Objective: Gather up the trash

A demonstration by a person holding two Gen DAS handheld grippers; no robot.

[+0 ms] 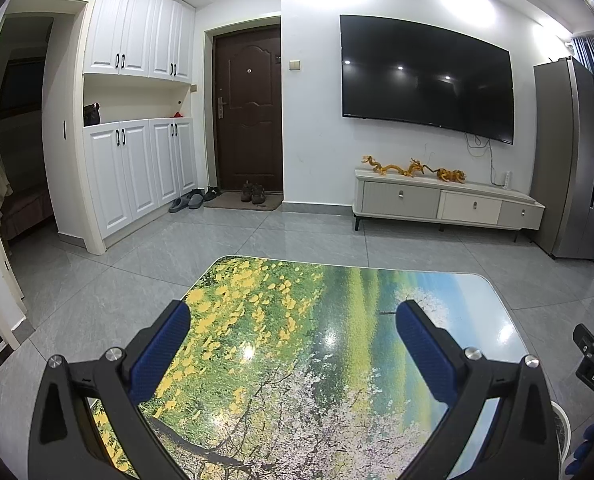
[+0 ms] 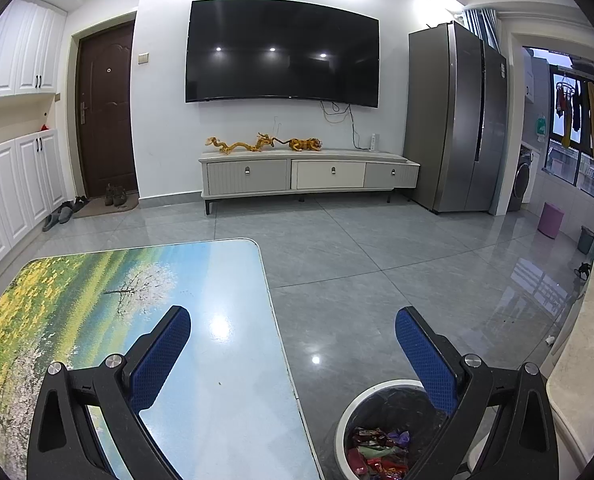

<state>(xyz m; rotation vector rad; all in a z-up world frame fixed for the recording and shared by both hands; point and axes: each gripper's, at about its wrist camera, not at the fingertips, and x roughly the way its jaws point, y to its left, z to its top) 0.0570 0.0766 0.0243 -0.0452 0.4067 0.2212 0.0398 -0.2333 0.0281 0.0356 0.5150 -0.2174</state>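
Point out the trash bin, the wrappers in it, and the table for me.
trash bin point(image 2: 351, 408): right wrist view, on its white rim.
wrappers point(image 2: 379, 454): right wrist view, on the colourful heap inside.
table point(image 1: 297, 340): left wrist view, on its bare printed top.

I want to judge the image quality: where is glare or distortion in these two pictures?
Left wrist view: ceiling lights glare on the glossy table and reflect in the television; the fisheye lens bends the walls. Right wrist view: glare on the table and floor; corners are dark.

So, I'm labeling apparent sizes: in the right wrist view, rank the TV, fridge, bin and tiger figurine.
1. TV
2. Fridge
3. Bin, partly cut off and nearest the camera, so unsure
4. Tiger figurine
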